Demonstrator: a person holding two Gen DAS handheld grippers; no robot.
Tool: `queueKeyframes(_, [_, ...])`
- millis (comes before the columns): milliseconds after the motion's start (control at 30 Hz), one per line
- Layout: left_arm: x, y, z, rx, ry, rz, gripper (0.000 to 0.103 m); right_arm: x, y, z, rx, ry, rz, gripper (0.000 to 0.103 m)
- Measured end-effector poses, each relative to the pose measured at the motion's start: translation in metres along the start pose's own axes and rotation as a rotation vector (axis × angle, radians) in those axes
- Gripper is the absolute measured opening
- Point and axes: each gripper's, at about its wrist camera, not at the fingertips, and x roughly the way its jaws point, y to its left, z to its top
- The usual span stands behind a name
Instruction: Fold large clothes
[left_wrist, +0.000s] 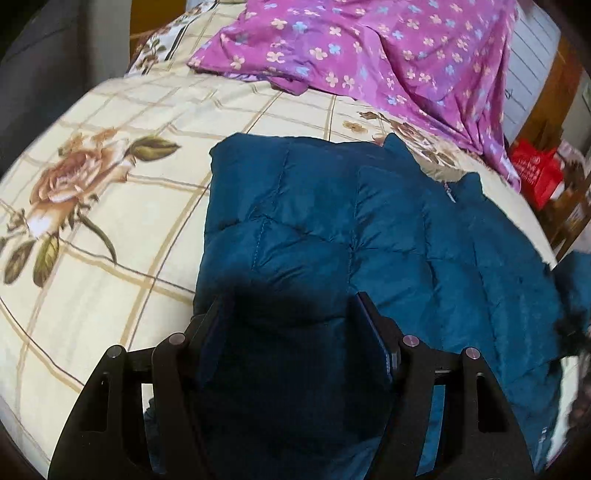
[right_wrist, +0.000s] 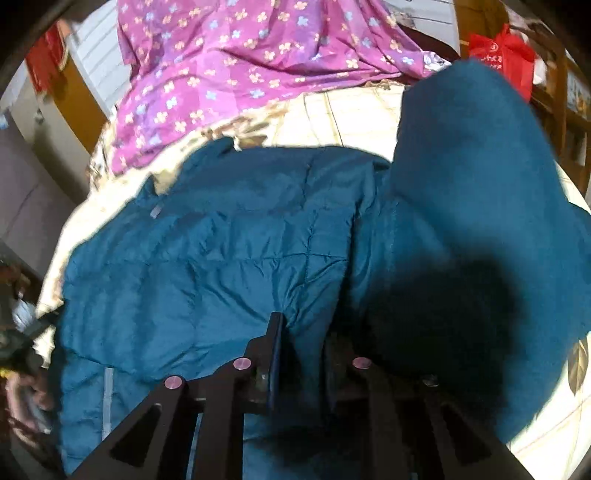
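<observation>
Blue jacket (left_wrist: 406, 236) in both grippers, on bed.

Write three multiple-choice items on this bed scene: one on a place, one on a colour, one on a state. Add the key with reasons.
1. Where does the purple flowered cloth lie?
A. beyond the jacket
B. under the jacket
C. on the floor

2. What colour is the quilted jacket?
A. red
B. teal blue
C. white

3. How does the right gripper stand?
A. wide open, empty
B. out of view
C. jaws closed on jacket fabric

Key: 1 A, it lies further up the bedsheet; 2 B, teal in both views; 3 C, fabric is pinched between the jaws.
</observation>
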Motion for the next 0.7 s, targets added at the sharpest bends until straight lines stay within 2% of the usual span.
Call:
queueKeyframes(67, [-0.006, -0.001, 0.003, 0.006, -0.013, -0.006, 0.066, -0.021, 0.006, 0.005, -0.008, -0.037, 0.001, 0.025])
queueKeyframes(100, [-0.011, 0.0, 0.006, 0.0, -0.028, -0.025, 0.066, -0.036, 0.009, 0.008, -0.017, -0.079, -0.005, 0.035])
queueKeyframes(133, [-0.013, 0.0, 0.01, -0.005, -0.042, -0.035, 0.066, -0.046, 0.012, 0.011, -0.019, -0.116, -0.018, 0.05])
queueKeyframes(167, [-0.018, 0.0, 0.016, -0.008, -0.07, -0.041, 0.066, -0.06, 0.017, 0.014, -0.017, -0.176, -0.053, 0.054])
queueKeyframes(200, [-0.021, -0.001, 0.021, 0.0, -0.093, -0.036, 0.066, -0.069, 0.024, 0.015, -0.016, -0.23, -0.084, 0.056])
queueKeyframes(267, [-0.021, -0.004, 0.028, 0.017, -0.128, -0.003, 0.066, -0.07, 0.046, 0.018, -0.041, -0.27, -0.079, 0.056])
queueKeyframes(367, [-0.007, -0.003, 0.034, 0.015, -0.116, 0.037, 0.066, -0.036, 0.086, 0.016, -0.126, -0.216, -0.082, 0.056])
queueKeyframes(433, [0.006, -0.001, 0.034, 0.013, -0.085, 0.068, 0.066, -0.006, 0.103, 0.014, -0.152, -0.167, -0.047, 0.056])
queueKeyframes(500, [0.021, 0.0, 0.031, 0.028, -0.031, 0.09, 0.066, 0.028, 0.111, 0.012, -0.178, -0.111, -0.052, 0.056])
queueKeyframes(533, [0.025, 0.002, 0.029, 0.025, -0.017, 0.094, 0.067, 0.039, 0.109, 0.012, -0.191, -0.091, -0.062, 0.056])
queueKeyframes(567, [0.029, 0.005, 0.027, 0.013, -0.003, 0.088, 0.072, 0.054, 0.102, 0.012, -0.212, -0.065, -0.104, 0.056])
queueKeyframes(600, [0.033, 0.008, 0.026, -0.005, 0.014, 0.076, 0.082, 0.057, 0.092, 0.009, -0.215, -0.054, -0.105, 0.056])
queueKeyframes(667, [0.041, 0.016, 0.023, -0.059, 0.049, 0.026, 0.087, 0.059, 0.062, 0.012, -0.179, -0.054, -0.109, 0.055])
queueKeyframes(700, [0.041, 0.013, 0.023, -0.052, 0.034, 0.027, 0.09, 0.059, 0.049, 0.014, -0.158, -0.052, -0.121, 0.055])
